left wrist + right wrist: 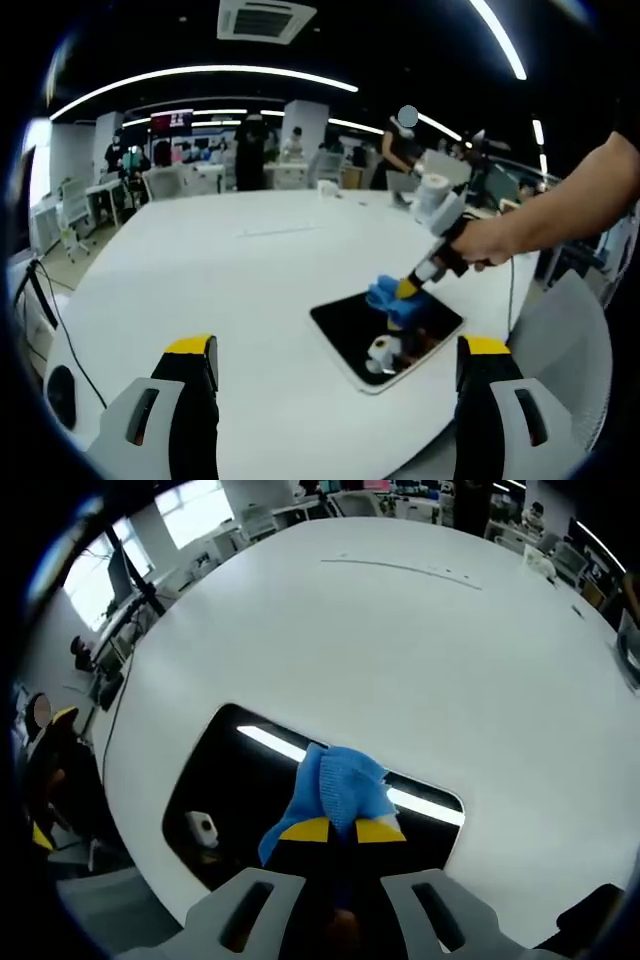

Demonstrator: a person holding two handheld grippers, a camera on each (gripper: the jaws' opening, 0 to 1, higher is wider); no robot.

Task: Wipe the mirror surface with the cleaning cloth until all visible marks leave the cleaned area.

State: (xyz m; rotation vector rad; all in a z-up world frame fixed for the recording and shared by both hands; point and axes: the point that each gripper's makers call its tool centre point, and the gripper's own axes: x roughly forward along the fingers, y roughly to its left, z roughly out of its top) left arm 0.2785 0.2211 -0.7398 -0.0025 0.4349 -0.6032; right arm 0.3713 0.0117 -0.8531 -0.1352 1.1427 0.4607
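Mirror: we find the mirror (230,780) lying flat near the edge of the white table (400,640), its dark glass reflecting ceiling light strips.
Cloth: the blue cleaning cloth (338,788) rests on the mirror.
Right gripper: we see the right gripper (342,830) with jaws clamped together on the cloth; a person's hand (490,240) holds it.
Left gripper: the left gripper (335,350) hangs above the table, jaws wide apart, gripping nothing.
Surroundings: chairs (160,182), desks and standing people lie beyond the table; a cable (50,310) trails at its edge.
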